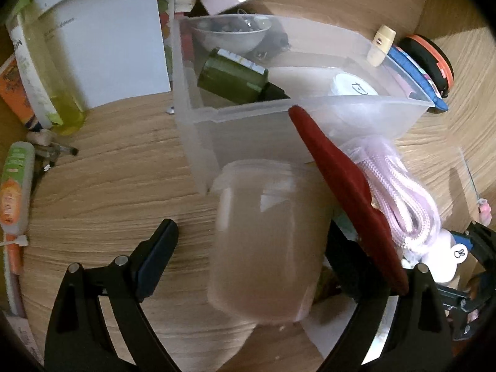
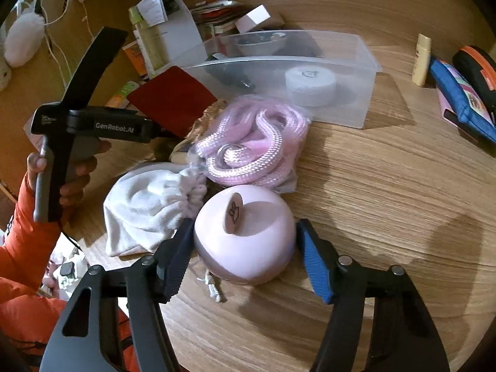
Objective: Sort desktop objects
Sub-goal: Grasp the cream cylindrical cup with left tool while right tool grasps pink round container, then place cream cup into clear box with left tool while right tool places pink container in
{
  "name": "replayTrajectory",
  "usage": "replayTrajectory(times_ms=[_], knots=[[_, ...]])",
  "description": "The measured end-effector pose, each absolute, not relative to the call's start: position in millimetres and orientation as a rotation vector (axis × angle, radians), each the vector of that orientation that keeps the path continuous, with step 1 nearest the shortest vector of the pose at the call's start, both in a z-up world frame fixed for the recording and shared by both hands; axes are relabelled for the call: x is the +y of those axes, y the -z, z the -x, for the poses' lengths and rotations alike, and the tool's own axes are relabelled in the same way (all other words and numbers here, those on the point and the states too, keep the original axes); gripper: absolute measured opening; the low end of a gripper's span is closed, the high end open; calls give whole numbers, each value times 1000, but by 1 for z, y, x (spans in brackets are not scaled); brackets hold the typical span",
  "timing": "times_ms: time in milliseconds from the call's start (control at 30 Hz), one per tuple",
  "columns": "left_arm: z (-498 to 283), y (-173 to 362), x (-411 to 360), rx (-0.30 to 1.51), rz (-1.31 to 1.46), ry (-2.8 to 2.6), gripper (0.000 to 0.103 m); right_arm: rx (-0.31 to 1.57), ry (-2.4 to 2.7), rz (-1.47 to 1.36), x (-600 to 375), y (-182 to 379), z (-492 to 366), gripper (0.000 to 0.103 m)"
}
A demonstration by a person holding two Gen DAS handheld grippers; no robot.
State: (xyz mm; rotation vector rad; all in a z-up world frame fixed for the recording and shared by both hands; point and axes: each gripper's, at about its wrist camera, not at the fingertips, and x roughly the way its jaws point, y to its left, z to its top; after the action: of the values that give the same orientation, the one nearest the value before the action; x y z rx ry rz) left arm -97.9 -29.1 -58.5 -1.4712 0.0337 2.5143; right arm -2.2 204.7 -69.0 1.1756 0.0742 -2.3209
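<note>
In the left wrist view my left gripper (image 1: 248,245) is open, and a blurred translucent lidded jar (image 1: 263,241) sits between its fingers, in front of the clear plastic bin (image 1: 201,124). The bin holds a green bottle (image 1: 235,74), a glass bowl (image 1: 229,35) and a white tape roll (image 1: 353,85). A red pouch (image 1: 347,186) lies by the right finger. In the right wrist view my right gripper (image 2: 245,248) is open around a pale pink round object (image 2: 248,235) on the table. Its fingers stand close to both sides of it.
A bagged pink rope (image 2: 251,145) and a white drawstring bag (image 2: 145,207) lie beside the pink object. A cream tube (image 2: 422,60), a blue pencil case (image 2: 462,99) and an orange-black case (image 2: 477,65) lie right. A yellow bottle (image 1: 52,71), white box (image 1: 108,40) and tubes stand left.
</note>
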Motion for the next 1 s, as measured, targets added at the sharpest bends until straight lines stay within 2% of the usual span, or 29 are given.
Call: replayTrajectory(times_ms=[33, 167, 233, 533, 1000], knots=[[97, 60, -29, 33, 1469, -2517, 90, 69, 2330, -1180, 207, 69, 2, 62], [89, 58, -34, 29, 1433, -2533, 68, 37, 2387, -1199, 223, 68, 5, 62], [84, 56, -39, 5, 1417, -2523, 61, -12, 2412, -1206, 235, 67, 8, 62], [65, 49, -60, -97, 1385, -2599, 57, -145, 2492, -1146, 262, 45, 14, 62], [45, 24, -94, -220, 1315, -2706, 56, -117, 2489, -1036, 252, 8, 43, 62]])
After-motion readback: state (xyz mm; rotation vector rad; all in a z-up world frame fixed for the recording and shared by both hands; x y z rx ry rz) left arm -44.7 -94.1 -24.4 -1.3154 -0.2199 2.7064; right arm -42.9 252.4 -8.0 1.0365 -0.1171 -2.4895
